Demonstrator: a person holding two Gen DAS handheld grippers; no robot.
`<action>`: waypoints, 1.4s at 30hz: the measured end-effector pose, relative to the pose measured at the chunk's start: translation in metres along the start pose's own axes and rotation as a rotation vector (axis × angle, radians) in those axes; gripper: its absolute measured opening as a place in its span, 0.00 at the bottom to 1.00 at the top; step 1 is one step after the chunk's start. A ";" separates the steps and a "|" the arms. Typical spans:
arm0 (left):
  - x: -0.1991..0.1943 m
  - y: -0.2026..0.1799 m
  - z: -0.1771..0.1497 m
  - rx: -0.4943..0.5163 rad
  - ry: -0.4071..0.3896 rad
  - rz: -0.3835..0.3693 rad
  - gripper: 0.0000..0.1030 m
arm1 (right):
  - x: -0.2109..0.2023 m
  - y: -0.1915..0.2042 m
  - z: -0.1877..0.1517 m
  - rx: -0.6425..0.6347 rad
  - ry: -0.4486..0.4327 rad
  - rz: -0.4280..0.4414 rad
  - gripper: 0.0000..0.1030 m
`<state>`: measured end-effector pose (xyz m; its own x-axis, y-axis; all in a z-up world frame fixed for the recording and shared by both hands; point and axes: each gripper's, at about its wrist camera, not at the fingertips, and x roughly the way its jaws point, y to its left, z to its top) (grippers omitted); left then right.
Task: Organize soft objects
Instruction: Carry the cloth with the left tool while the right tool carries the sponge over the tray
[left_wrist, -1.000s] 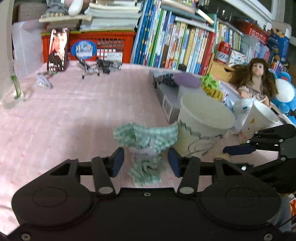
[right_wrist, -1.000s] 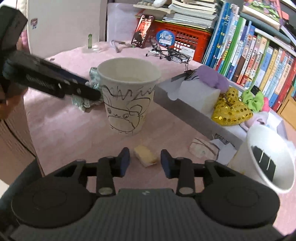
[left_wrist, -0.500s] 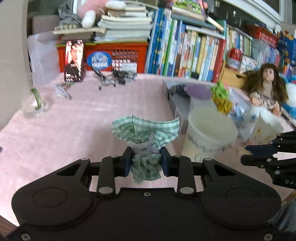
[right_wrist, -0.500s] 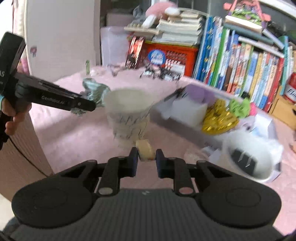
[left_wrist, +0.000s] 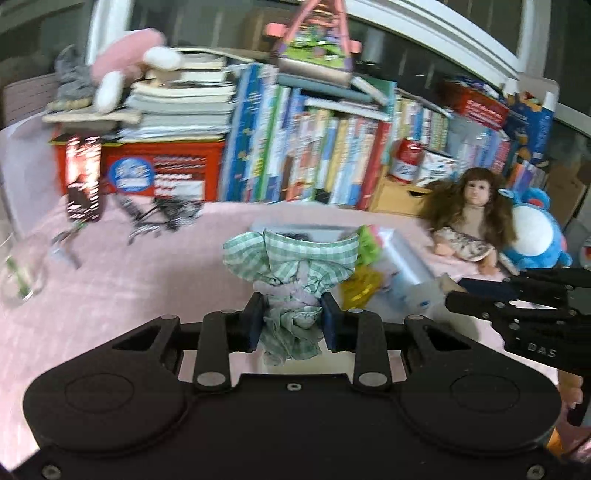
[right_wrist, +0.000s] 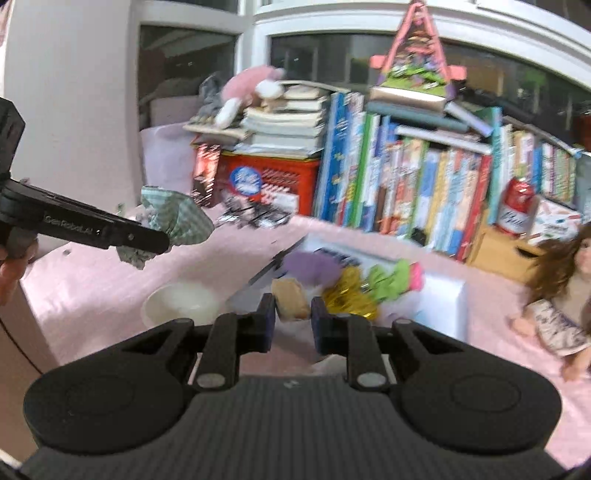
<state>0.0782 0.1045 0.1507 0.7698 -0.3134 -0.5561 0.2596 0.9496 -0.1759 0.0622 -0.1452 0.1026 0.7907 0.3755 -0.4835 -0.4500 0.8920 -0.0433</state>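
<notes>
Evidently both grippers carry loads clear of the pink tabletop (left_wrist: 110, 295). The left gripper (left_wrist: 291, 321) pinches a bunched green checked cloth (left_wrist: 291, 266), jaws pressed into its gathered middle so the loose folds fan out above. The right gripper (right_wrist: 293, 317) clamps a small tan sponge (right_wrist: 291, 299) between its pads. At twelve o'clock from the sponge sits the grey box (right_wrist: 443, 299) of soft items, probably where both are headed.

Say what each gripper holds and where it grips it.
Left gripper: green checked cloth, pinched at its bunched lower part. Right gripper: small yellow sponge, by its sides.
</notes>
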 end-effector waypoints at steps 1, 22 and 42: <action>0.002 -0.006 0.006 -0.004 0.003 -0.015 0.29 | -0.001 -0.007 0.004 0.009 0.000 -0.012 0.25; 0.154 -0.080 0.072 -0.072 0.319 -0.085 0.29 | 0.061 -0.141 0.029 0.288 0.237 -0.139 0.25; 0.260 -0.083 0.090 -0.068 0.394 0.026 0.30 | 0.150 -0.196 -0.003 0.467 0.350 -0.161 0.26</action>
<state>0.3086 -0.0567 0.0938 0.4892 -0.2746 -0.8278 0.1938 0.9596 -0.2038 0.2679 -0.2645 0.0356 0.6142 0.1923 -0.7654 -0.0438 0.9767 0.2102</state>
